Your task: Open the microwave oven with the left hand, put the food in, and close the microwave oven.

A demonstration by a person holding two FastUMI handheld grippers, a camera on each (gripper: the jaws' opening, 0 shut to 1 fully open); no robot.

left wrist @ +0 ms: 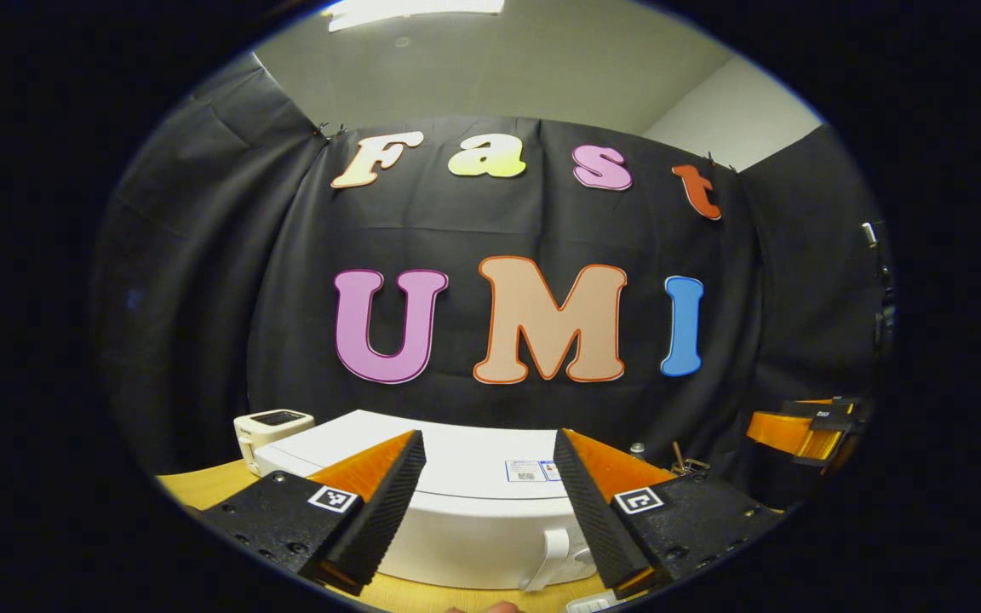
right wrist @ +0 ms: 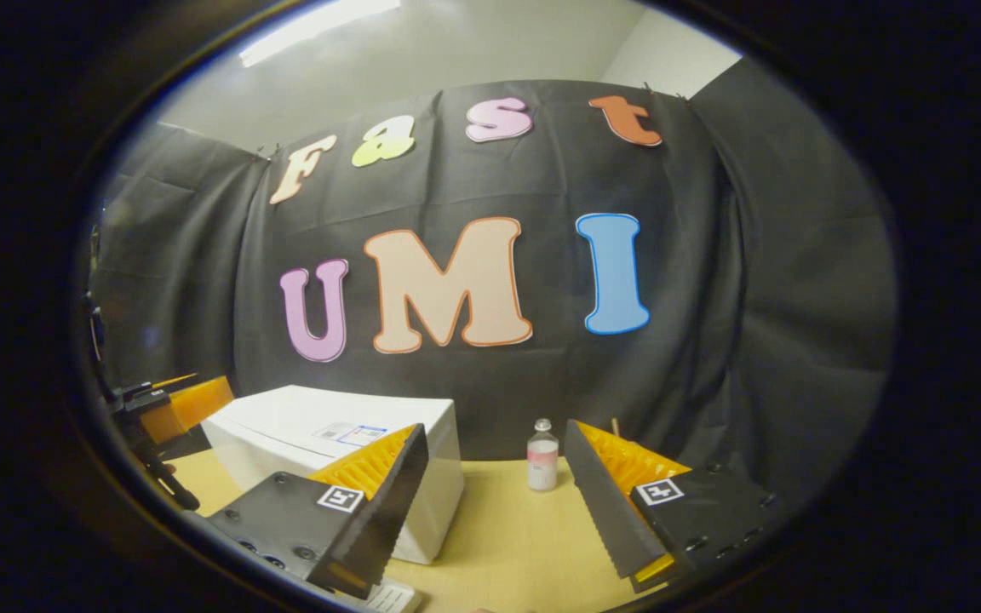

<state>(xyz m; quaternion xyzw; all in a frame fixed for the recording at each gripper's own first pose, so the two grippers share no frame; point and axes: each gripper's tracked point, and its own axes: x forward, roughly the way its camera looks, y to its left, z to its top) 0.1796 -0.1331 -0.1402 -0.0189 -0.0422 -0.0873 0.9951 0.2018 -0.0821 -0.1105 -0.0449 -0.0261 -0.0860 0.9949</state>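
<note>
Task looks unstarted. Microwave oven [left wrist: 456, 502] sits at lower centre of the left gripper view, door shut, white handle [left wrist: 552, 553] at its lower right, untouched. Left hand-held gripper [left wrist: 490, 519] hangs above and in front of it, jaws wide, nothing between them. Right hand-held gripper [right wrist: 499, 511] at the bottom of the right gripper view, also wide and empty, over the tabletop [right wrist: 507, 528]; microwave lies lower left there. Small bottle [right wrist: 542, 455] stands behind, near the cloth. Can't identify the food. Still to do: open, load, close.
</note>
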